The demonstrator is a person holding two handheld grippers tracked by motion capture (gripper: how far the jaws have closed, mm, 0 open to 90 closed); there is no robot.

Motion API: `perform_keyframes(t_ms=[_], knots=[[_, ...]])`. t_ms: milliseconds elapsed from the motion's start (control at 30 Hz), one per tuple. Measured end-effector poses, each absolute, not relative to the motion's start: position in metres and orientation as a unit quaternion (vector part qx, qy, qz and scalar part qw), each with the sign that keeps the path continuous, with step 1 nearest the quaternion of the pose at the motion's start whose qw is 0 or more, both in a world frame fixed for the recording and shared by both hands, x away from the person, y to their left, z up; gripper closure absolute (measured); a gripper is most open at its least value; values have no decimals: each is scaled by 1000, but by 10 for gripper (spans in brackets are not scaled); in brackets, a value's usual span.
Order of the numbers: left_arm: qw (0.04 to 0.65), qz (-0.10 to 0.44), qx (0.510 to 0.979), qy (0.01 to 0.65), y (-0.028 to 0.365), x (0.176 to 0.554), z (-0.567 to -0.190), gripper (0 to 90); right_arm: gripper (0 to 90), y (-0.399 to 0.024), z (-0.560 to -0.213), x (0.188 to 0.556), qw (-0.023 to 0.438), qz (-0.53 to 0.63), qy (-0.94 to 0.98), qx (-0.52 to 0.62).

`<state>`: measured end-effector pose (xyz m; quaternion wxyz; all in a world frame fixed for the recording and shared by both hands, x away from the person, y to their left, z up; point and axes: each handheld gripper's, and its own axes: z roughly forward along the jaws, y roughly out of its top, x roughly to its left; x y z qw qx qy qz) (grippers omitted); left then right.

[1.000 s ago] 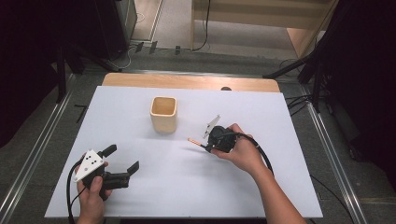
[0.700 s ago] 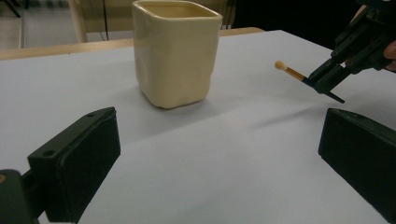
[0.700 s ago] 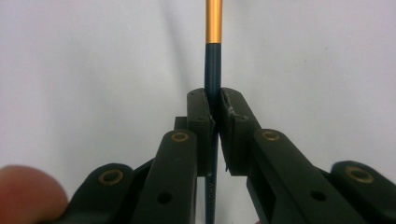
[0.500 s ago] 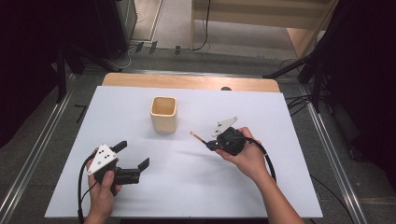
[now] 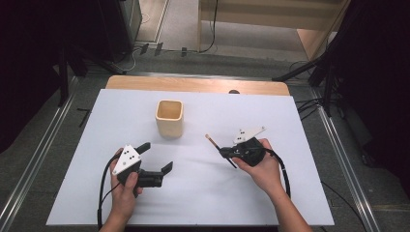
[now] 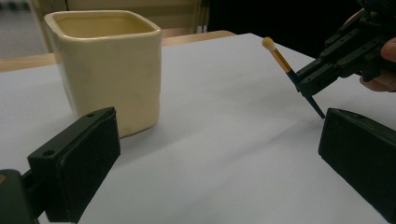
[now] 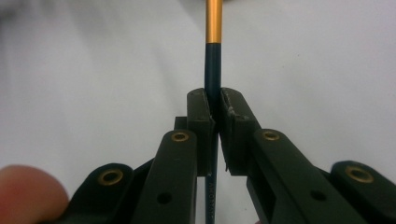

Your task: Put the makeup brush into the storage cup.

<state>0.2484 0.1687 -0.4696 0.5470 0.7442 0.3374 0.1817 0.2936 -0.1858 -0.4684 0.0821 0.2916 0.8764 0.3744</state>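
Pinching a pencil [image 7: 213, 70] mid-shaft, our right claw [image 5: 226, 153] has its jaws pressed hard on the dark barrel, eraser end raised and tip slanting toward the sheet [image 5: 290, 145]. The pencil hangs clear of the table, well right of the cup [image 5: 169, 118]. We judge the carry is under way: the pencil is lifted and the drop into the cup is not yet made. Next we need to swing it over the rim, stand it steeper and only then let go, or it could glance off the wall. Our left claw [image 5: 157, 158] hovers spread wide and empty, just short of the cup.
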Motion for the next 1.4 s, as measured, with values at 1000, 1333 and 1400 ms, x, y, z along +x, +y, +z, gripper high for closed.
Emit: perform_keyframes(t_ms=[1000,1333,1400], knots=[[568,125,763,282,112,257,-474,0,845,-201,-462,267,74,519,791,316],[586,91,763,258,100,250,-473,0,845,-193,-455,258,67,567,765,299],[589,75,763,257,98,250,-473,0,844,-192,-454,257,62,576,759,297]])
